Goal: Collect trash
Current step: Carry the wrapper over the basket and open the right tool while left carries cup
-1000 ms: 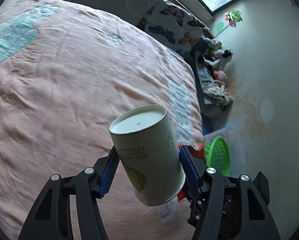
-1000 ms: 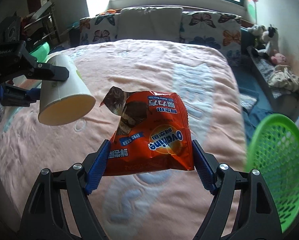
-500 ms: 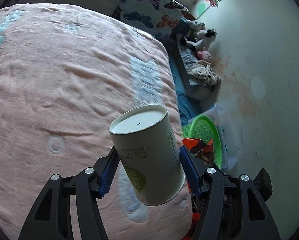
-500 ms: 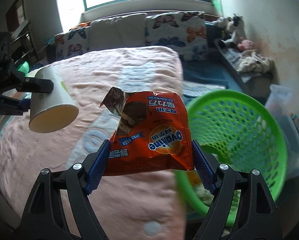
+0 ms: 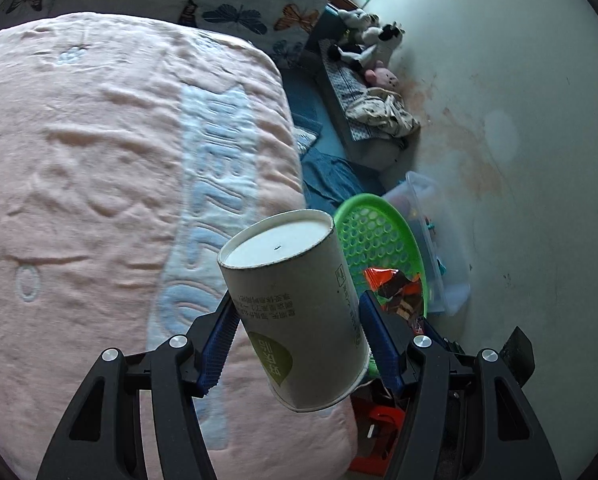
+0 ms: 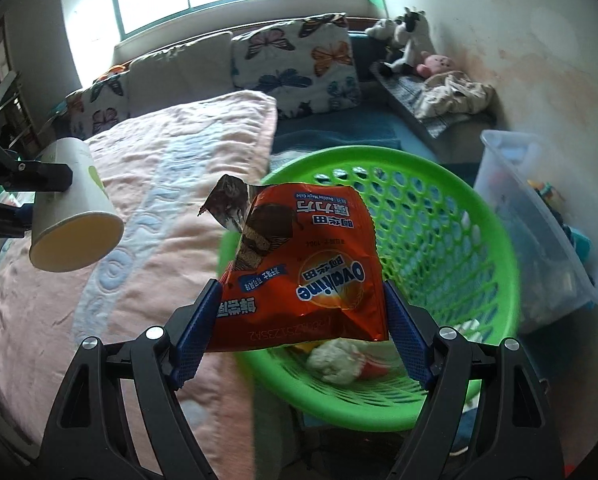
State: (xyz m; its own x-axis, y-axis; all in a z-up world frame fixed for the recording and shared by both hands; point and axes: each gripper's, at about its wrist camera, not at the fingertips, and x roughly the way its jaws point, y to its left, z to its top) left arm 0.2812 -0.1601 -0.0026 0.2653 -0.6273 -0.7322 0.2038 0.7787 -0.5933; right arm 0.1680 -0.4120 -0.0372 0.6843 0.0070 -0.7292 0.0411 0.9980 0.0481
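Fingers of the left gripper [image 5: 295, 332] are clamping a smooth cardboard paper cup [image 5: 295, 312] above the nubby pink blanket [image 5: 99, 160], its drop pending. Right gripper [image 6: 299, 320] is pinching a crinkly orange wrapper [image 6: 299, 272] over the green lattice basket [image 6: 495, 272], already holding crumpled trash.

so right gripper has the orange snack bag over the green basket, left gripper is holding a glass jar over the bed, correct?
Not a glass jar: the left gripper holds a paper cup, as the left wrist view shows. The rest stands: right gripper has the orange snack bag over the green basket.
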